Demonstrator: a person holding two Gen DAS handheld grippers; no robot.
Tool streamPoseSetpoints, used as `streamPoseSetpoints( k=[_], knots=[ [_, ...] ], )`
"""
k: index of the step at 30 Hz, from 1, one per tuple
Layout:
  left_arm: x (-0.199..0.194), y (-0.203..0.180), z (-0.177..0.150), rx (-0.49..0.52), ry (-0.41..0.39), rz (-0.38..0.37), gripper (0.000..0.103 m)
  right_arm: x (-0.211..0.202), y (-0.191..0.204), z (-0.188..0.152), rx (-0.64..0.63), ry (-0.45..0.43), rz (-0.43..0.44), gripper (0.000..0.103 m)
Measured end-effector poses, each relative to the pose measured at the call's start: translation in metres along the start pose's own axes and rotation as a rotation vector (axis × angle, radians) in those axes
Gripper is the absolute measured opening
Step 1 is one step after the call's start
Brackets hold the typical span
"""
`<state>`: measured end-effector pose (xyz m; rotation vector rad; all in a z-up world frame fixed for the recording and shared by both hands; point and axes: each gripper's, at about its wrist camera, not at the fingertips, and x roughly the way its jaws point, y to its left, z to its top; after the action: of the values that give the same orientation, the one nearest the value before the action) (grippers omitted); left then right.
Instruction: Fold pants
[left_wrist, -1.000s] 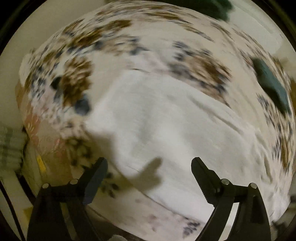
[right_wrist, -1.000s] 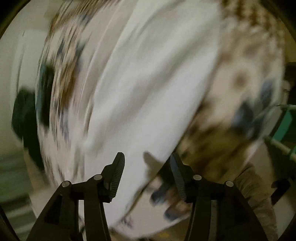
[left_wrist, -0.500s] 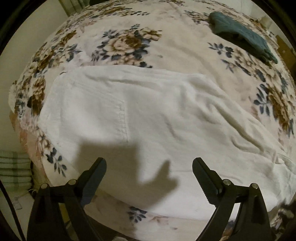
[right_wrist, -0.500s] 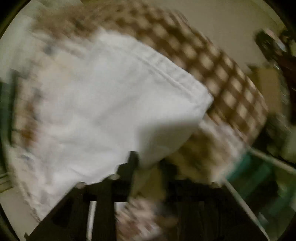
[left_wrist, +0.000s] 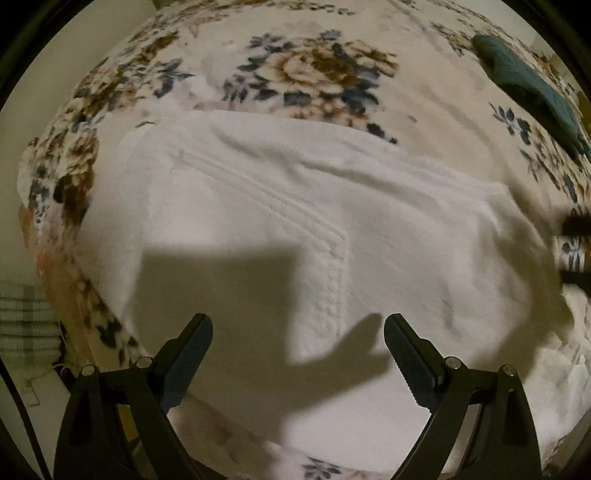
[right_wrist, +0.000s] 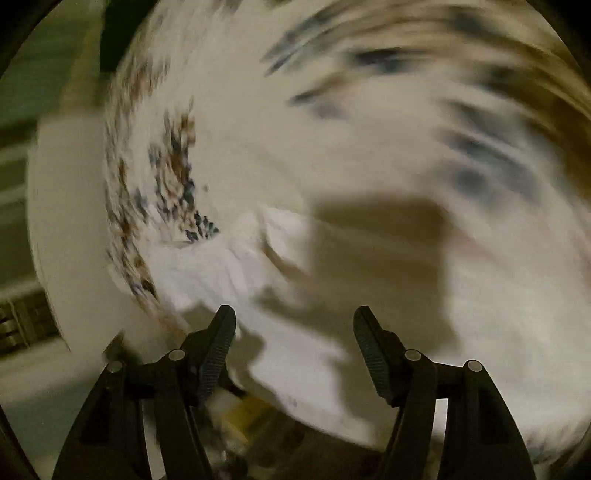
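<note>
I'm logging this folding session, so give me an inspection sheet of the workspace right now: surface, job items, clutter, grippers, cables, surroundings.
Surface: floral blanket covering a bed, cream with brown and blue flowers.
Job's things: white pants lying spread on the blanket, wrinkled, with a stitched seam showing; the gripper's shadow falls on them.
Clutter: dark green folded cloth at the far right of the blanket, apart from the pants.
Grippers: left gripper open, above the pants, holding nothing; right gripper open, holding nothing, its view badly motion-blurred.
Cables: a thin light cord hangs beside the bed, low left.
Surroundings: pale striped fabric beside the bed on the left; the rest is too dim or blurred to tell.
</note>
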<state>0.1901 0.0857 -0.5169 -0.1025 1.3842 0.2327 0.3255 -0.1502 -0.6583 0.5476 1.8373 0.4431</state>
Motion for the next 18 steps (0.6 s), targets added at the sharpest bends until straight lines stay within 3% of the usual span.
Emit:
streamPoseSetpoints(
  k=[2, 3, 4, 5, 7, 11, 12, 13, 14, 15, 16, 17, 18],
  knots=[
    [0.006, 0.001, 0.003, 0.018, 0.011, -0.017, 0.095, 0.042, 0.01, 0.008, -0.025, 0.135, -0.017, 0.069],
    [0.009, 0.002, 0.004, 0.022, 0.018, -0.026, 0.095, 0.061, 0.019, 0.009, -0.04, 0.219, -0.018, 0.063],
    [0.013, 0.003, 0.004, 0.027, 0.029, -0.037, 0.095, 0.069, 0.026, 0.011, -0.068, 0.247, -0.047, 0.039],
    [0.017, 0.005, 0.005, 0.032, 0.041, -0.047, 0.095, 0.073, 0.026, 0.006, -0.087, 0.252, -0.066, 0.027],
    [0.028, 0.01, 0.004, 0.036, 0.075, -0.055, 0.095, 0.054, 0.027, 0.017, -0.056, 0.199, -0.072, 0.011],
    [0.048, 0.031, 0.005, -0.029, 0.15, -0.112, 0.095, -0.032, -0.004, 0.044, 0.105, -0.057, -0.049, 0.01],
    [0.048, 0.033, 0.006, -0.038, 0.155, -0.122, 0.095, -0.036, -0.008, 0.049, 0.135, -0.053, -0.011, 0.01],
    [0.047, 0.035, 0.008, -0.05, 0.164, -0.13, 0.095, -0.036, -0.012, 0.05, 0.16, -0.005, 0.075, 0.011],
    [0.045, 0.037, 0.01, -0.065, 0.17, -0.137, 0.095, -0.033, -0.004, 0.05, 0.148, 0.033, 0.091, 0.016],
    [0.043, 0.04, 0.013, -0.076, 0.167, -0.142, 0.095, -0.026, 0.006, 0.05, 0.097, 0.091, 0.059, 0.042],
    [0.038, 0.041, 0.016, -0.09, 0.158, -0.148, 0.095, -0.017, 0.021, 0.045, 0.045, 0.132, 0.017, 0.08],
    [0.035, 0.042, 0.018, -0.096, 0.146, -0.149, 0.095, -0.005, 0.029, 0.042, -0.01, 0.162, -0.032, 0.089],
    [0.03, 0.042, 0.022, -0.096, 0.129, -0.148, 0.095, 0.004, 0.03, 0.042, -0.029, 0.197, -0.055, 0.089]
  ],
)
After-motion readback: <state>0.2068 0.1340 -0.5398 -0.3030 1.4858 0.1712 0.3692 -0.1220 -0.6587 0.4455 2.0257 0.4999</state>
